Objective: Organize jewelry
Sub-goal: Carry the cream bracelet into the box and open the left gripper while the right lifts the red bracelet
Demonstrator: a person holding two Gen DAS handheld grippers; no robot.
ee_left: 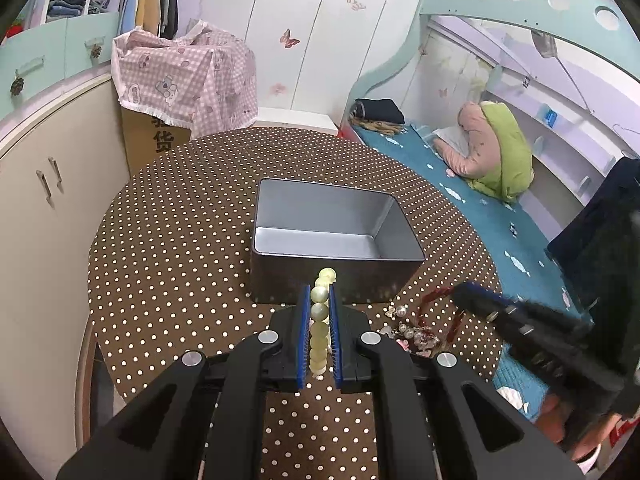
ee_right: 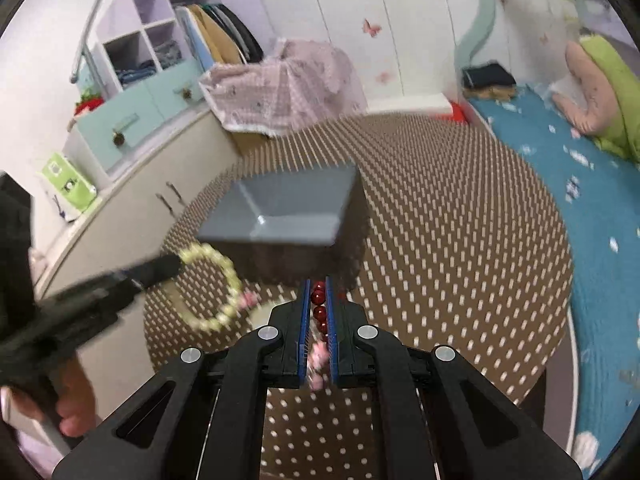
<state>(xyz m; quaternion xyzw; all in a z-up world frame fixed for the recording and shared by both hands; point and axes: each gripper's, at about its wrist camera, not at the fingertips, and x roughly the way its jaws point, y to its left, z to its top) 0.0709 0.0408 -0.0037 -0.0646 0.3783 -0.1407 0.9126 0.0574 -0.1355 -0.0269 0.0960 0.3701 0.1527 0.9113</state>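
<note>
A: Left gripper [ee_left: 320, 300] is clamping the pale green bead bracelet [ee_left: 320, 320], jaws narrow, blue pads pressing either side. The strand is running straight along the fingers, toward twelve o'clock in the left wrist view.

B: And the tin?

A: The grey metal tin [ee_left: 336, 220] is sitting dead ahead at twelve o'clock of those jaws, open top, nothing visible inside. Its near wall is lying just beyond the bracelet's leading bead, long axis crossing from nine to three.

B: Right side?

A: Right gripper [ee_right: 319, 304] is pinching the dark red bead bracelet [ee_right: 319, 308], jaws narrow too. A pink charm [ee_right: 318, 360] is dangling further back between the pads. The tin is again at twelve o'clock, though blurred in the right wrist view.

B: Which hand is nearer?

A: Left looks slightly nearer, but I am judging that loosely. Both are approaching from the same long side.

B: Materials?

A: Round glossy beads, likely to roll; smooth sheet-metal walls with a rolled rim; brown polka-dot tablecloth [ee_left: 180, 240]. A pearl-and-charm heap [ee_left: 412, 330] is waiting on the cloth at about four o'clock from the tin.

B: What does the drop call for?

A: Probably carrying each strand up over the near rim before letting go.
</note>
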